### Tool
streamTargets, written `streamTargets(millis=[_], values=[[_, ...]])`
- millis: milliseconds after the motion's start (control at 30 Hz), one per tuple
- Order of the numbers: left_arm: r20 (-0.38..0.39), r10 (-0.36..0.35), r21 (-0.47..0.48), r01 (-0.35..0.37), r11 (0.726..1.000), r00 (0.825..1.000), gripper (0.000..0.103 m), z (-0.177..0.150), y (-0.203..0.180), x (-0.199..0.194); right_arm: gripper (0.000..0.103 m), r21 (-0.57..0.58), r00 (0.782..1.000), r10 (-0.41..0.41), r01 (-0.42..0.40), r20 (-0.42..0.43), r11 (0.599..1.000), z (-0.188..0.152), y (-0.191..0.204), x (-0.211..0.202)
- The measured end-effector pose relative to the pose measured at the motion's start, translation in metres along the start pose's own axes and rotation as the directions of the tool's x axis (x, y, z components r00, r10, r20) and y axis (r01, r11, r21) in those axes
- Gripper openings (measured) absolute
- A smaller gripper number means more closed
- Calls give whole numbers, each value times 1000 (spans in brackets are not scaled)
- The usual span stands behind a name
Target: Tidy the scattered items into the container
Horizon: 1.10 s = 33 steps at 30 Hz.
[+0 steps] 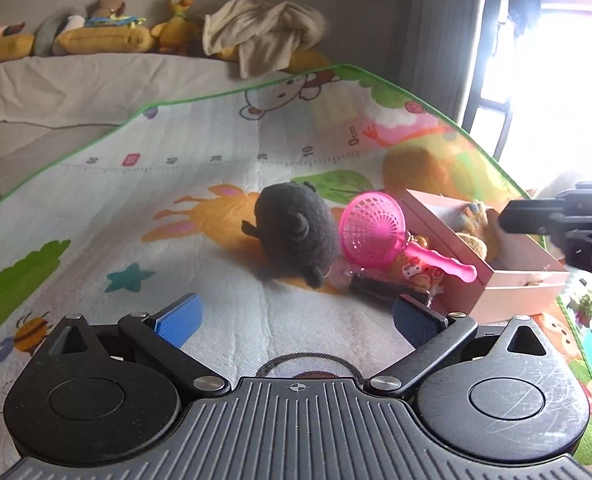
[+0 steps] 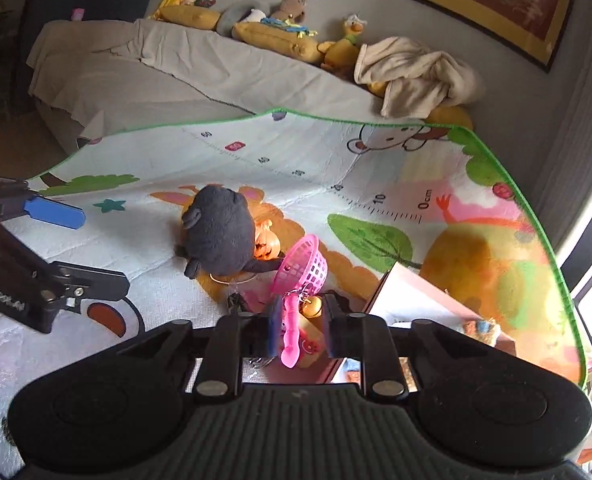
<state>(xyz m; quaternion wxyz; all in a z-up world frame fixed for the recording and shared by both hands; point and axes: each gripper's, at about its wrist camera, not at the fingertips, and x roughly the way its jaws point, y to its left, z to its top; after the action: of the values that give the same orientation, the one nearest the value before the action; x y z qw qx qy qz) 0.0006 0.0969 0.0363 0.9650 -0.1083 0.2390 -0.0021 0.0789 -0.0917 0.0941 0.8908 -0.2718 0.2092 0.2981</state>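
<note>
Two claws are working over the play mat (image 1: 215, 184) on the bed, and we are judging the tidying as partly done. Our right claw (image 2: 299, 326) is pressed nearly together, and the handle of the pink strainer (image 2: 302, 264) is lying between its pads; whether the pads are actually biting on it we cannot tell, since a small packaged toy (image 2: 311, 346) is crowding the same gap. In the left wrist view the strainer's basket is tilting up against the black plush (image 1: 293, 232) while its handle is reaching over the near wall of the pink box (image 1: 516, 284). Our left claw (image 1: 298, 320) is hanging spread wide over bare mat, gripping nothing.

Inside the box we are seeing at least one fuzzy brown toy (image 1: 474, 232), so some items are already put away. Left outside are the strainer, the black plush, the packaged toy and a dark flat item (image 1: 380, 286) beneath them, all clustered just beside the box. We are reckoning the strainer is the piece in hand, with the plush to follow.
</note>
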Motion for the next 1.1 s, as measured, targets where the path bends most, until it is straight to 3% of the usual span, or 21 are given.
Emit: streamTargets(millis=[100,167,233,333,400,433,500,533,600,633,733,767,933,1100], values=[[4,-9,5,9,1000,1000,103,2,-6,0,32,14,999,-26,27,-40,1000,5,6,39],[4,-14,9,14,1000,1000,103,2,-8,-1,44,12,996,-42,43,-73,999,9,10,66],[-3,-17,14,17,1000,1000,103,1,-8,0,44,-2,990,-56,56,-130,998,11,15,92],[-11,-16,10,16,1000,1000,103,-1,-3,1,31,-67,984,-107,98,-141,993,8,25,105],[-13,-10,-3,10,1000,1000,103,-3,3,1,22,-72,990,-95,88,-106,994,6,29,88],[-12,-6,-11,5,1000,1000,103,-3,7,1,12,-90,991,-95,87,-89,992,5,33,77],[-8,9,-28,-9,1000,1000,103,-3,14,0,12,-137,997,-26,15,-76,991,-1,44,46],[-6,17,-36,-18,999,1000,103,-3,18,0,12,-127,991,81,-94,-102,987,-4,47,30],[3,37,-56,-37,998,999,103,-1,24,-1,13,-99,959,256,-268,-120,958,-12,50,2],[9,45,-69,-44,997,999,103,-1,27,-2,17,-110,953,280,-292,-115,950,-17,52,-8],[18,52,-102,-50,994,998,103,2,33,-7,46,-138,970,233,-240,-69,961,-30,53,-27],[18,53,-102,-51,993,998,103,2,32,-8,49,-115,973,219,-226,-66,967,-32,48,-28],[5,38,-61,-38,997,999,103,3,21,-9,49,-4,986,144,-145,-83,989,-40,24,-18],[-10,25,-57,-26,998,1000,103,3,13,-5,48,70,986,136,-130,-95,989,-51,16,-6]])
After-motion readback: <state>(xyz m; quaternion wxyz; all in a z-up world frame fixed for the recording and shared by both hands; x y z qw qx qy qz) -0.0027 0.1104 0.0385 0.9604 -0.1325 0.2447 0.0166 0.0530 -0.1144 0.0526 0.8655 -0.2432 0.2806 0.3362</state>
